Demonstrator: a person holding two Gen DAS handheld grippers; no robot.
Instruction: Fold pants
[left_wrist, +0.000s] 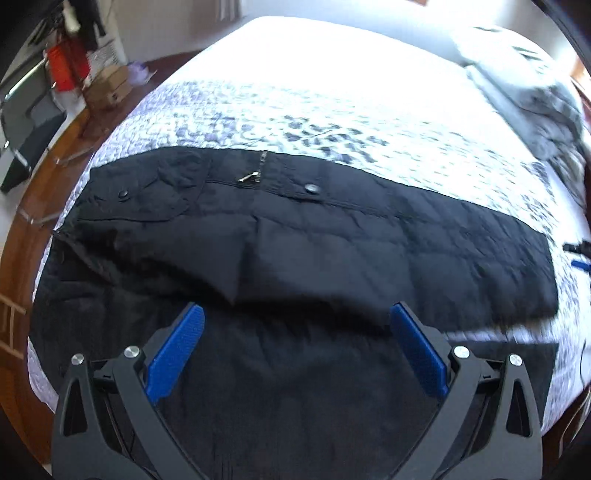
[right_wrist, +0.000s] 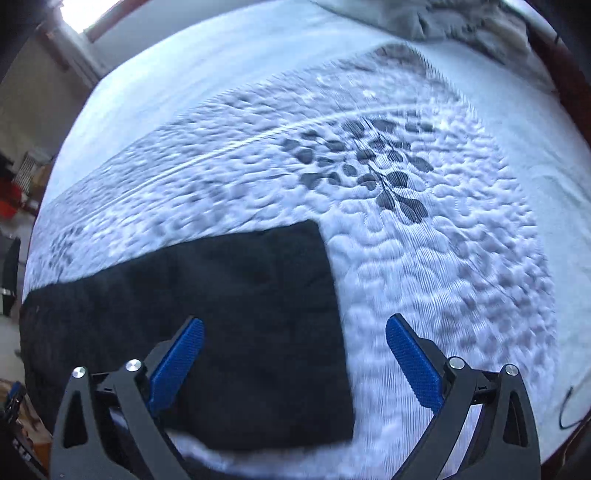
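Black pants (left_wrist: 332, 236) lie spread across a white quilted bed (left_wrist: 295, 92), with the zipper and snap buttons at the far side and the legs running right. My left gripper (left_wrist: 295, 317) is open and empty, hovering over the middle of the pants. My right gripper (right_wrist: 293, 328) is open and empty, hovering over the hem end of the pants (right_wrist: 221, 314), which ends in a straight edge between its fingers. The right gripper's tip also shows at the right edge of the left wrist view (left_wrist: 580, 254).
The quilt (right_wrist: 406, 221) has a grey leaf print. A grey crumpled blanket (left_wrist: 546, 110) lies at the bed's far right corner. Cardboard boxes (left_wrist: 107, 85) and red items (left_wrist: 62, 66) stand on the wooden floor to the left of the bed.
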